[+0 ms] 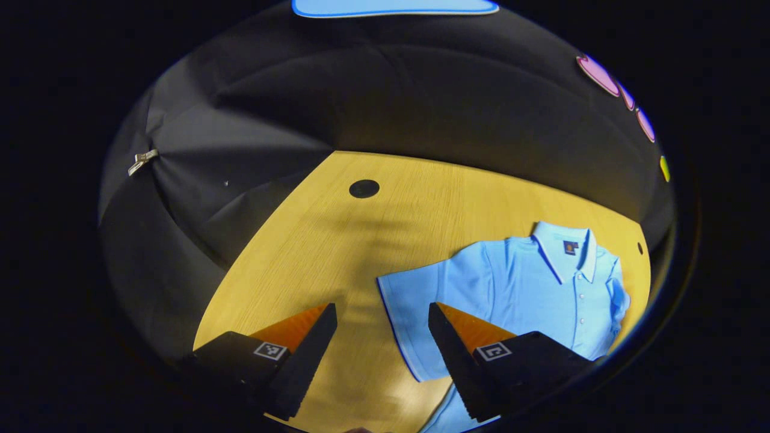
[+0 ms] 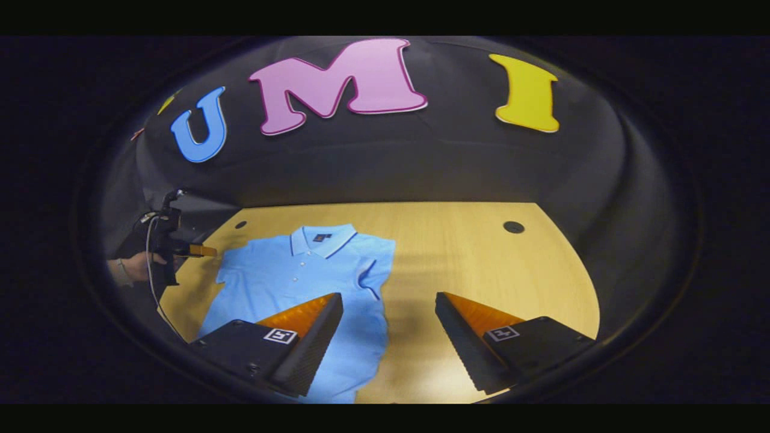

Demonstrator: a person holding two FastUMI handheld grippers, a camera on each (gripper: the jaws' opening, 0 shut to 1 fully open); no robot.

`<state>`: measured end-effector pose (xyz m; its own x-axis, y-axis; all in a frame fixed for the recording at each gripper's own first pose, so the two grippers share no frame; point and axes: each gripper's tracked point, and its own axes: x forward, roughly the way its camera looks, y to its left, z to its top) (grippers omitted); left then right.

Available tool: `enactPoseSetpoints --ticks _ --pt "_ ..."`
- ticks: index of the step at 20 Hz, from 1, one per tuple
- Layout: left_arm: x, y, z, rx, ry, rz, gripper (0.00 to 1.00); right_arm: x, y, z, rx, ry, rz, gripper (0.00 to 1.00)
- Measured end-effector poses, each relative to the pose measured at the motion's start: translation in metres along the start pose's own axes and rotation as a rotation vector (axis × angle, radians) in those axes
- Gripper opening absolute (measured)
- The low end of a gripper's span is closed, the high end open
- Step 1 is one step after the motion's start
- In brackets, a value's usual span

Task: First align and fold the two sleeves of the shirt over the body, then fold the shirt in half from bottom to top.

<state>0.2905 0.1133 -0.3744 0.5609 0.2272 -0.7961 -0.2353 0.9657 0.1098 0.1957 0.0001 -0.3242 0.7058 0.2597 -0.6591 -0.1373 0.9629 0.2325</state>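
In the left gripper view, the left gripper (image 1: 382,313) hangs above the wooden table (image 1: 337,240) with its fingers spread wide and nothing between them. The light blue polo shirt (image 1: 517,288) lies flat, buttons up, collar (image 1: 564,248) toward the far edge, and its nearer short sleeve (image 1: 415,294) spreads out flat just ahead of the fingertips. That sleeve looks like the one still to be folded. To do it well, I would bring the gripper down on the sleeve's hem edge, pinch only the top layers, and carry it across the chest so its edge lines up with the folded side.

In the right gripper view, the right gripper (image 2: 389,304) also stands wide apart and empty, over the shirt's (image 2: 301,282) side and bare table (image 2: 481,264). Here the sleeve on this side (image 2: 373,270) appears already turned in over the body. The left gripper (image 2: 201,251) shows at the far side of the shirt, held in a hand (image 2: 135,266); its jaw state cannot be told there.
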Motion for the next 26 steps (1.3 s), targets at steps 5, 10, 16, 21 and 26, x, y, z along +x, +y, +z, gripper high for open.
enactPoseSetpoints --ticks 5,10,16,21,26 --pt "0.03 -0.018 -0.024 0.006 0.108 -0.032 0.99 -0.019 -0.035 -0.016 0.059 0.014 -0.066 0.97" --pt "0.035 -0.034 -0.019 0.023 0.079 -0.097 0.54 -0.016 -0.049 -0.015 0.096 0.015 -0.083 0.98" --pt "0.016 -0.059 0.004 0.023 -0.005 -0.159 0.07 -0.008 -0.048 -0.011 0.082 0.005 -0.06 0.9" --pt "-0.035 -0.118 0.032 0.122 -0.127 -0.363 0.07 -0.001 -0.036 -0.006 0.08 -0.012 -0.043 0.9" --pt "-0.038 -0.172 -0.014 0.228 -0.021 -0.489 0.1 -0.002 -0.016 -0.007 0.045 -0.016 -0.01 0.98"
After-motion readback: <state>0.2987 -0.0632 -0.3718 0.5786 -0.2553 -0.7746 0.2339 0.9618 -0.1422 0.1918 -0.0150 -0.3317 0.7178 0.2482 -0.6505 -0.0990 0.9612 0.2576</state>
